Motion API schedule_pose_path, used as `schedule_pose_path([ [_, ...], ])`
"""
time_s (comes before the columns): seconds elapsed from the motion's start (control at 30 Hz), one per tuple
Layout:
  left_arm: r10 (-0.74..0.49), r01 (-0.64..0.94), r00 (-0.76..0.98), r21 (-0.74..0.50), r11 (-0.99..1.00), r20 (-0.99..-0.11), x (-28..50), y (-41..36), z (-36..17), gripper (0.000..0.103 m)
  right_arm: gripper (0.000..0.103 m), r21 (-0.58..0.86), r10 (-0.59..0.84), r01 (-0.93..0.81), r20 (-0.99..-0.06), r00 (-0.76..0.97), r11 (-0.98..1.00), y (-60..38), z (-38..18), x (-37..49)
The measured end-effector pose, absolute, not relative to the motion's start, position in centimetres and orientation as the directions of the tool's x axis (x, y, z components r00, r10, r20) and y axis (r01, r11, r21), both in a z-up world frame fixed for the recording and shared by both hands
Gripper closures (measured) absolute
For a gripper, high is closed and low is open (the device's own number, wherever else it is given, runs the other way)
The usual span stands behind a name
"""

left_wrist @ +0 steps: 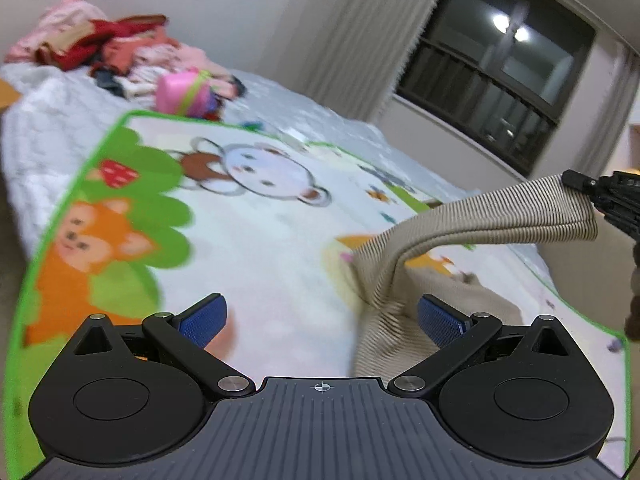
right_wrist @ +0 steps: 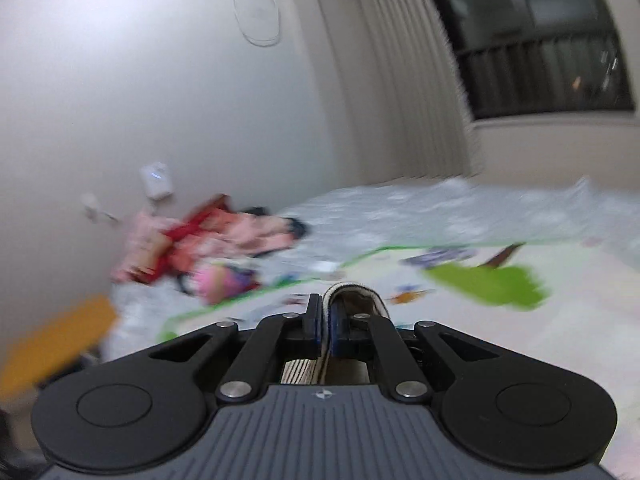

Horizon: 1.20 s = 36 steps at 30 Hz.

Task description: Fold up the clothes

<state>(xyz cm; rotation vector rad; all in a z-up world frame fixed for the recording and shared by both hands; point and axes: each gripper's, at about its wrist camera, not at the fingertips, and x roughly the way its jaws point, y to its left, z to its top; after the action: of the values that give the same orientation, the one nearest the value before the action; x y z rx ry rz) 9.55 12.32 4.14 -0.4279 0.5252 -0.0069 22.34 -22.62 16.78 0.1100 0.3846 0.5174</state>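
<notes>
1. We've got the left claw (left_wrist: 322, 320) spread wide open w/ nothing between its blue pads (left_wrist: 204, 320), hanging low over the cartoon play mat (left_wrist: 256, 232) on the bed (left_wrist: 36, 132).
2. The right claw (right_wrist: 326, 320) is clamped on the end of the beige ribbed garment (left_wrist: 480, 216). In the right wrist view the striped fabric (right_wrist: 352, 292) loops over one finger and runs back down between the two.
3. From the left wrist view we see that garment pulled up off the mat into a taut band, rising toward the right claw (left_wrist: 576, 182) at the far right edge of the mat. The rest of it is bunched on the mat, just in front of the left claw's right-side pad.
4. The mat has a green border, a bear and an orange fox printed on it. It's spread flat over a pale quilt.
5. Past the far edge of the mat there's a pile of pink/red clothes (left_wrist: 104, 44) against the wall, plus a pink toy-ish thing (left_wrist: 186, 92) just beside the mat's corner. Too blurry to say what it is, tbh.
6. Beyond the mat on the window side: curtains (left_wrist: 352, 40) and a dark window (left_wrist: 508, 68) w/ lamp reflections.
</notes>
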Motion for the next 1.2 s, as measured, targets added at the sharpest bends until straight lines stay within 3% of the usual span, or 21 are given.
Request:
schedule_pose_path([
  [0.17, -0.173, -0.034, 0.848, -0.378, 0.925, -0.501, 10.3, 9.8, 3.5, 0.0, 0.099, 0.091, 0.383, -0.382, -0.425, 0.82, 0.92, -26.1, 13.9, 23.7],
  [0.4, -0.271, 0.085, 0.806, -0.35, 0.933, -0.526, 12.0, 6.6, 2.6, 0.0, 0.098, 0.151, 0.287, -0.246, -0.592, 0.753, 0.957, -30.1, 6.2, 26.7],
  [0.5, -0.309, 0.158, 0.804, -0.318, 0.935, -0.509, 13.1, 5.0, 3.2, 0.0, 0.093, 0.177, 0.228, -0.148, -0.654, 0.722, 0.973, -31.7, 3.4, 26.8],
  [0.6, -0.343, 0.223, 0.806, -0.289, 0.931, -0.483, 14.6, 3.2, 3.8, 0.0, 0.085, 0.16, 0.178, -0.1, -0.609, 0.773, 0.982, -32.0, 3.8, 25.5],
  [0.7, -0.368, 0.265, 0.809, -0.276, 0.924, -0.457, 17.1, 1.6, 3.5, 0.0, 0.07, 0.173, 0.236, -0.169, -0.526, 0.817, 0.97, -31.1, 5.5, 23.8],
  [0.77, -0.37, 0.271, 0.814, -0.271, 0.923, -0.447, 19.0, 0.6, 2.7, 0.0, 0.069, 0.259, 0.329, -0.223, -0.512, 0.794, 0.94, -30.5, 5.7, 23.6],
  [0.83, -0.349, 0.245, 0.817, -0.271, 0.931, -0.46, 20.9, 0.1, 1.0, 0.0, 0.069, 0.311, 0.37, -0.226, -0.559, 0.742, 0.923, -29.8, 4.3, 24.1],
  [0.97, -0.304, 0.205, 0.791, -0.238, 0.95, -0.532, 22.9, -0.1, -3.3, 0.0, 0.074, 0.211, 0.284, -0.19, -0.673, 0.683, 0.959, -29.0, -0.5, 25.3],
  [1.1, -0.302, 0.205, 0.805, -0.239, 0.949, -0.51, 22.4, 0.2, -3.4, 0.0, 0.067, 0.154, 0.32, -0.286, -0.604, 0.73, 0.946, -26.8, 2.9, 24.8],
  [1.17, -0.294, 0.202, 0.805, -0.228, 0.952, -0.515, 22.3, 0.1, -3.4, 0.0, 0.054, 0.135, 0.353, -0.336, -0.551, 0.756, 0.932, -25.4, 4.5, 25.4],
  [1.2, -0.291, 0.202, 0.806, -0.223, 0.954, -0.516, 22.3, 0.0, -3.4, 0.0, 0.053, 0.121, 0.356, -0.348, -0.537, 0.765, 0.93, -24.8, 4.7, 26.0],
])
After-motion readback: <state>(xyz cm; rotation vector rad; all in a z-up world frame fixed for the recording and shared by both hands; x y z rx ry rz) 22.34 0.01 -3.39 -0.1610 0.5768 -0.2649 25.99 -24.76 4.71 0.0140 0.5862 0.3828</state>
